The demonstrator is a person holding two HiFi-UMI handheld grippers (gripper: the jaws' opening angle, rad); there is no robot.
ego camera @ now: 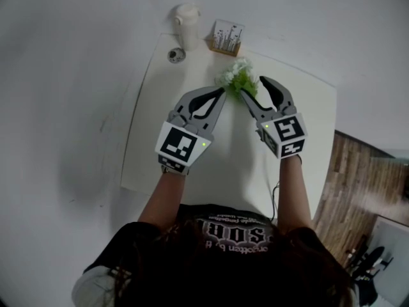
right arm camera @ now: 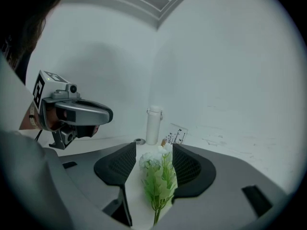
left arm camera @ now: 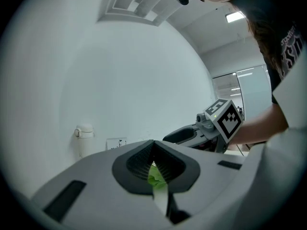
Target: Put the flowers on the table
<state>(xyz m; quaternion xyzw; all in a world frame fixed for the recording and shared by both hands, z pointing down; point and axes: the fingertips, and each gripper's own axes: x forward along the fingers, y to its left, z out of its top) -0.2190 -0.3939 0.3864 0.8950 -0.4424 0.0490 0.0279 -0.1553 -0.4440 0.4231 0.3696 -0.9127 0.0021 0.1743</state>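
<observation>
Squarely between the jaws of the right gripper (ego camera: 252, 86) sit the flowers (right arm camera: 158, 181), a small green sprig with pale white blooms. The blooms lie out toward the fingertips and the stem runs back toward the jaw roots. These jaws stand wide apart. The sprig is nearer the right-hand pad than the left-hand one, and neither pad clearly presses it. The white table (ego camera: 160, 139) shows beneath the sprig. The left gripper (ego camera: 222, 93) has its jaws drawn together, with the tips meeting right at the near edge of the flowers. A scrap of green leaf shows in the narrow slit just behind those tips, and I cannot tell whether it is pinched or only seen through. The two grippers point toward each other over the sprig, their tips close together. Beyond both sets of jaws, at the far edge of the table, stands a white bottle (ego camera: 187, 24). Just to its right is a small card holder (ego camera: 227, 37), and a small round thing (ego camera: 176, 55) lies nearer the left jaws. Nothing stands between the jaws and the flowers.
</observation>
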